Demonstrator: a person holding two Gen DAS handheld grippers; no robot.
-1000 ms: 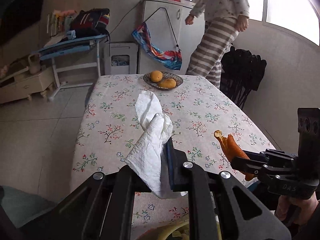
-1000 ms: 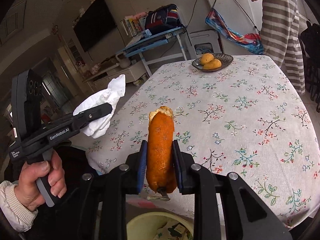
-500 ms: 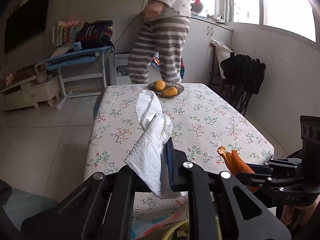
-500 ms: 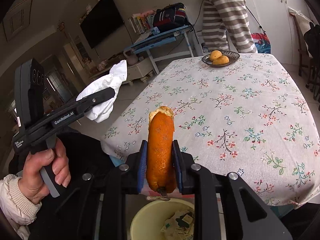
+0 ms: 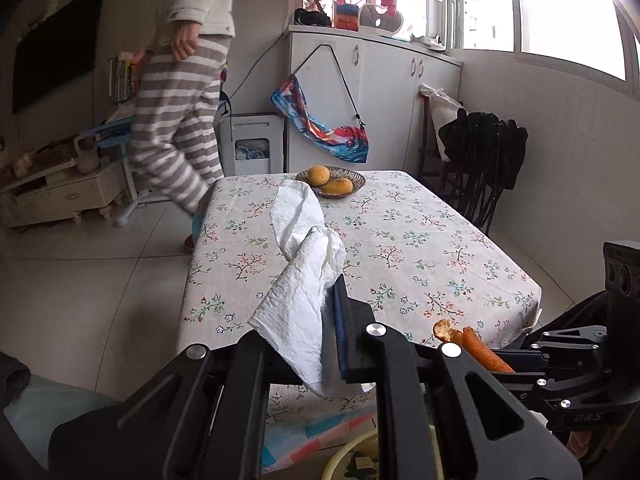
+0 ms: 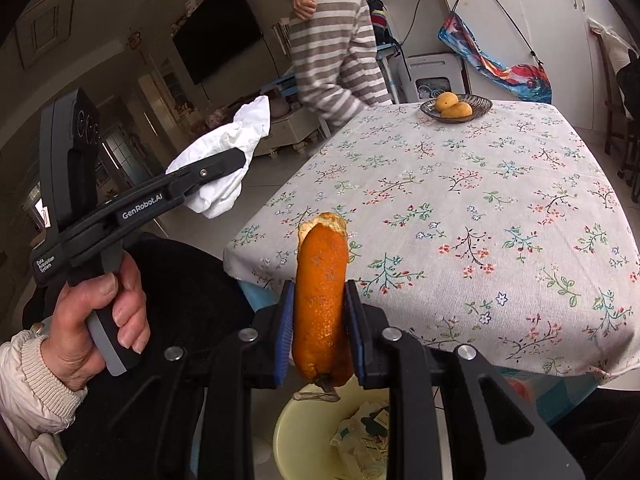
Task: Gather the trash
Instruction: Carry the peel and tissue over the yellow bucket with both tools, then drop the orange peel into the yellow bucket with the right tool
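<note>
My left gripper (image 5: 320,320) is shut on a crumpled white paper towel (image 5: 304,272), held off the near edge of the flowered table (image 5: 400,240). The towel also shows in the right wrist view (image 6: 224,156). My right gripper (image 6: 320,312) is shut on a long orange peel (image 6: 320,292), held upright above a pale yellow trash bin (image 6: 304,432) that holds scraps. The peel also shows in the left wrist view (image 5: 476,348), to the right of my left gripper. The bin rim (image 5: 348,456) shows below the left gripper.
A dark bowl of oranges (image 5: 332,182) sits at the table's far end. A person in striped trousers (image 5: 176,120) walks past the far left corner. Dark chairs (image 5: 480,160) stand at the right, white cupboards (image 5: 380,100) behind.
Both grippers have drawn back from the table toward its near edge, over the bin, each still holding its item. The person has walked from right to left behind the table.
</note>
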